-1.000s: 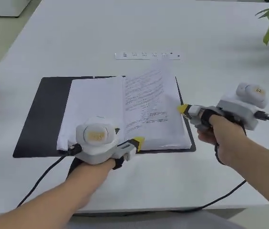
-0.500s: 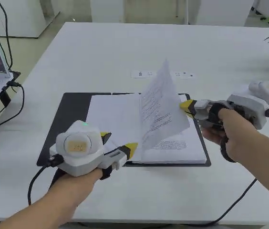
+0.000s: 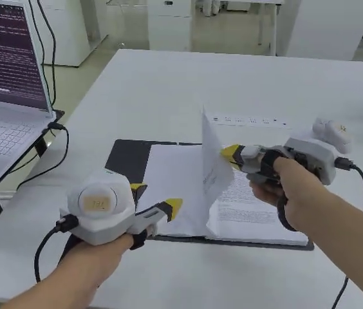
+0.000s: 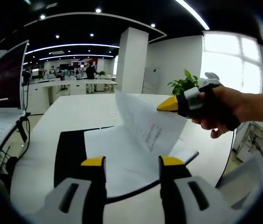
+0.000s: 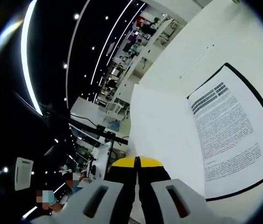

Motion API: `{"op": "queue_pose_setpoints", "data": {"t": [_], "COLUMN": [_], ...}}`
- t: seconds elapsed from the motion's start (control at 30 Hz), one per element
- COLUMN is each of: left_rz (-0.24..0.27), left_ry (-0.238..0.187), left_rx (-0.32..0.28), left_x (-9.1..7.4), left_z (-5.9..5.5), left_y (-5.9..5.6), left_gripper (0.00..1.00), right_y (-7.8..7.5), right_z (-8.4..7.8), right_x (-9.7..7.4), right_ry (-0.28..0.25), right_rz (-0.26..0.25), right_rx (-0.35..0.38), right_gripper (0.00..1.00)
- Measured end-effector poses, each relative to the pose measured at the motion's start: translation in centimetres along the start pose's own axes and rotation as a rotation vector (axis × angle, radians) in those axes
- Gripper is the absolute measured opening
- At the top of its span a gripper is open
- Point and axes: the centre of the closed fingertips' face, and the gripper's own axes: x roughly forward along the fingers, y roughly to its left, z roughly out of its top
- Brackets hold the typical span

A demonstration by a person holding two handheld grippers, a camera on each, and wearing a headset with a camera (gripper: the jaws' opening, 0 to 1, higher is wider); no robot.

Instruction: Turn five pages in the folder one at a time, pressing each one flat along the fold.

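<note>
A black folder (image 3: 127, 161) lies open on the white table with white sheets on both sides. One printed page (image 3: 212, 168) stands nearly upright over the fold, and my right gripper (image 3: 228, 153) is shut on its outer edge. In the right gripper view the jaws (image 5: 137, 161) are closed, with the page's blank side (image 5: 162, 126) running up from them and the printed sheet (image 5: 229, 126) lying beyond. My left gripper (image 3: 156, 197) hovers open over the folder's near left edge, holding nothing. The left gripper view shows its open jaws (image 4: 132, 162), the raised page (image 4: 143, 126) and the right gripper (image 4: 168, 104).
An open laptop (image 3: 8, 84) stands at the far left, with a black cable (image 3: 46, 167) trailing toward the folder. A white power strip (image 3: 249, 120) lies behind the folder and a small white device (image 3: 333, 129) to its right. A plant (image 4: 183, 84) stands beyond the table.
The right gripper has swung the page up and leftward, from leaning over the right side to nearly upright above the fold. The head camera has tilted up and shifted. The left gripper stays open.
</note>
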Motion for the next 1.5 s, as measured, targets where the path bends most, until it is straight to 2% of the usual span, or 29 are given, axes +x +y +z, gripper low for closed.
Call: {"op": "queue_pose_setpoints", "data": {"t": [0.23,0.53,0.7,0.93,1.33,1.5], "left_rz": [0.026,0.049,0.058,0.064,0.056,0.061], "left_ry": [0.001,-0.002,0.013,0.021,0.042,0.055], "left_rx": [-0.009,-0.023,-0.025,-0.043,-0.077,-0.082], "left_x": [-1.4,-2.4,-2.8,-3.6,-2.9,-2.5], "left_z": [-0.3,-0.4,-1.0,-1.6,-2.4,-2.9], "left_y": [1.8,3.7,4.2,4.8,5.3,5.7], "left_gripper": [0.44,0.43,0.43,0.43,0.43,0.42], "right_y": [0.7,-0.1,-0.5,-1.7,-4.2,-5.1], "right_z": [-2.3,-5.3,-6.5,-8.2,-12.0,-12.5], "right_x": [3.1,6.7,8.1,10.2,13.7,14.1], "right_ry": [0.053,0.12,0.14,0.184,0.253,0.251], "right_rz": [-0.011,-0.064,-0.082,-0.128,-0.196,-0.224], "right_rx": [-0.024,-0.031,-0.002,-0.032,-0.066,-0.062], "right_gripper": [0.0,0.0,0.0,0.0,0.0,0.0]}}
